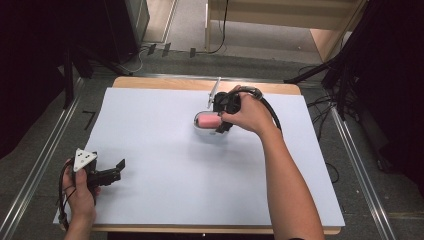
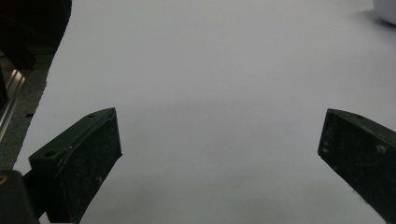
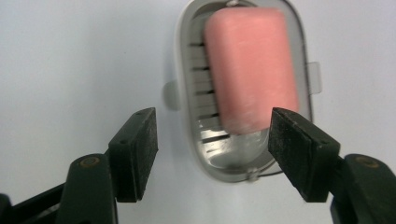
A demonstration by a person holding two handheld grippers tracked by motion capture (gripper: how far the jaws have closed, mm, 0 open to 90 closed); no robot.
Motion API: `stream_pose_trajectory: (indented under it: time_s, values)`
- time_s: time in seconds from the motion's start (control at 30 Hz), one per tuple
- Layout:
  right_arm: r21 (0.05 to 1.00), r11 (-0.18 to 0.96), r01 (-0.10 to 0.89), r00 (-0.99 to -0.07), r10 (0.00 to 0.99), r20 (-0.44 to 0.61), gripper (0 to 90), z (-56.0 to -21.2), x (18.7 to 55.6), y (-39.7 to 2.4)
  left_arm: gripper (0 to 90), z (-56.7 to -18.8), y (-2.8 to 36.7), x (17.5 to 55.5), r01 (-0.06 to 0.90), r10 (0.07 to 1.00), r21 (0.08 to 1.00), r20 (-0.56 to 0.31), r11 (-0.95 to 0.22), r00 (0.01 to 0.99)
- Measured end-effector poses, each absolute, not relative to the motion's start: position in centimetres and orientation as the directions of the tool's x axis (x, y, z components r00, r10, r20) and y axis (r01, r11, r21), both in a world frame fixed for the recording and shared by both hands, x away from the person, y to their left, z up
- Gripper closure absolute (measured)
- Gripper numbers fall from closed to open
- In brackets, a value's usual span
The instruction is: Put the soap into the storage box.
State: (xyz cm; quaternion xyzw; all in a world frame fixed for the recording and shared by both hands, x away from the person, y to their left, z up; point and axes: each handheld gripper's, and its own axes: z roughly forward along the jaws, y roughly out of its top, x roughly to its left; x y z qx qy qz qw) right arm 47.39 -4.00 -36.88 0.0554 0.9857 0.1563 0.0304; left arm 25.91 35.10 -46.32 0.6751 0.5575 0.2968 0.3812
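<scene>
High view: the right gripper (image 1: pixel 220 117) hangs over a pink rectangular soap bar (image 1: pixel 207 120) lying in a white oval plastic soap dish (image 1: pixel 204 133) — far, right of centre on the white table sheet (image 1: pixel 165 170). The left gripper (image 1: pixel 107 172) rests near-left.

Left gripper view: jaws wide, nothing between.

Right gripper view: jaws parted — the soap bar (image 3: pixel 252 70) lies in the slotted dish (image 3: pixel 184 70), unclamped.

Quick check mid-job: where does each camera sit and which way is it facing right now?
High view: above the person's side, looking forward and down at the table; both forearms, left gripper, right gripper.
Left gripper view: along its open jaws over bare sheet.
Right gripper view: down between open jaws at the pink soap in the soap dish.
Shared: soap appears in the high and right gripper views.
</scene>
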Motion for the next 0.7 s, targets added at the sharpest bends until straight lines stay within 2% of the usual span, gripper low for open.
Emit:
stream_pose_trajectory:
  time_s: [0.7]
  values:
    - [0.321, 0.929, 0.181, -0.980, 0.198, -0.021, 29.5, -37.8, 46.5, -7.9, 0.0, -46.3, 35.0, 25.9, 0.527, 0.979, 0.845, -0.017, -0.094, 0.201]
